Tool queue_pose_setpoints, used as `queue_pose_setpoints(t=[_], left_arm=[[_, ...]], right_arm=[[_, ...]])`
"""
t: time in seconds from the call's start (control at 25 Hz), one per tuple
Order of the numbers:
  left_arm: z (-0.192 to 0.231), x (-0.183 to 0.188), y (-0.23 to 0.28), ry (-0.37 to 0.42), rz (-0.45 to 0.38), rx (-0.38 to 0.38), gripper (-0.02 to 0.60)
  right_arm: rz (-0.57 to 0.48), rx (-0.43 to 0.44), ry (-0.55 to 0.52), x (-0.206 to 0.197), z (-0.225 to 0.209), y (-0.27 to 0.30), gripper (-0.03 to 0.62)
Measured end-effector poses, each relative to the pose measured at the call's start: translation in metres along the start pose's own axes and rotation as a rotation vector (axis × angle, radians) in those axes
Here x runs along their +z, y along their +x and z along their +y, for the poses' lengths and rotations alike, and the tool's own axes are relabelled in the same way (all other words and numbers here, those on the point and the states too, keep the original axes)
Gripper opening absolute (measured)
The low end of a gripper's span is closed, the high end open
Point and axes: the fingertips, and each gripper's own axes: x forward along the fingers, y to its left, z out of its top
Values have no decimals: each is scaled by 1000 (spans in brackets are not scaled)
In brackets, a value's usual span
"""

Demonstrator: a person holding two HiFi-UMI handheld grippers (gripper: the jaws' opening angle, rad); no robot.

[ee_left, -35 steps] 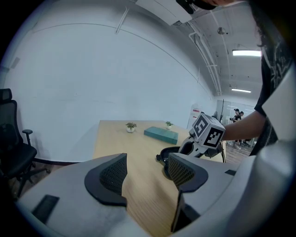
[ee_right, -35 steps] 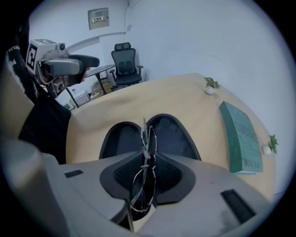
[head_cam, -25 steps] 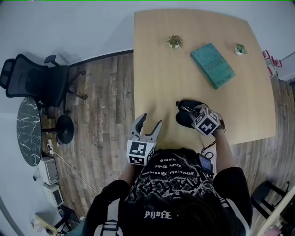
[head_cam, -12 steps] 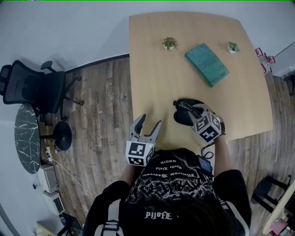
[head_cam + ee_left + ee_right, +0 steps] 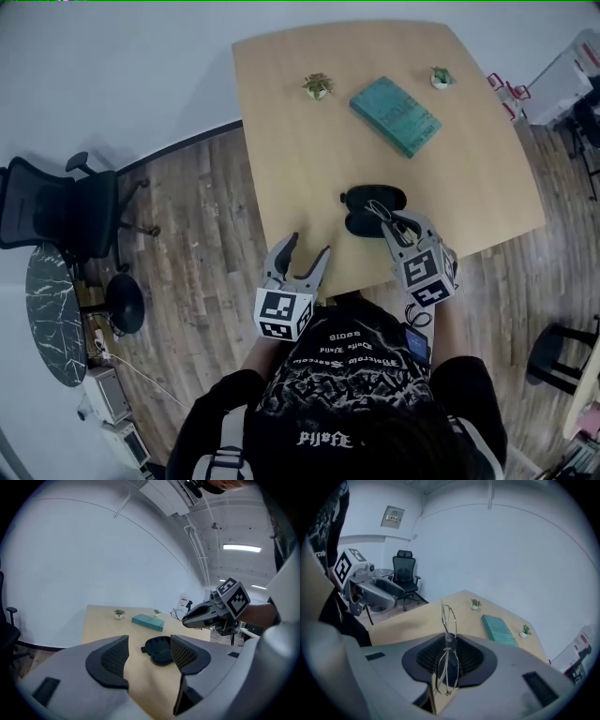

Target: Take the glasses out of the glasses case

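Observation:
The black glasses case [image 5: 372, 210] lies open on the wooden table [image 5: 300, 159] near its front edge; it also shows between the left jaws as the dark case [image 5: 158, 649]. My right gripper [image 5: 395, 223] hangs above and just in front of the case, shut on thin wire-rimmed glasses [image 5: 449, 620] that stand on edge between its pads. One lens sticks out past the jaws. My left gripper [image 5: 306, 254] is open with nothing in it, at the table's near left edge, pointing towards the case. The right gripper [image 5: 186, 619] is seen raised above the table.
A teal book [image 5: 395, 115] lies further back, with two small potted plants [image 5: 317, 86] [image 5: 439, 77] beyond it. A black office chair [image 5: 56, 211] and a round marble side table [image 5: 54, 314] stand on the wood floor to the left.
The right gripper has lifted up and back from the case with the glasses in its jaws. The left gripper has stayed open, rising slightly.

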Motion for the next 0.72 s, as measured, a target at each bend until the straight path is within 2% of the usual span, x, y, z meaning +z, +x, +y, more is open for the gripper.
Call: queue_pose_setpoints(t=[0.4,0.72], left_arm=[[-20,3,-29,38,-32,-90,285],[-21,7,-56,30,-86,-100,285]], right_arm=[[-224,-261,281,5,14,-62,78],[-315,-369,367,-11,44,-88,78]])
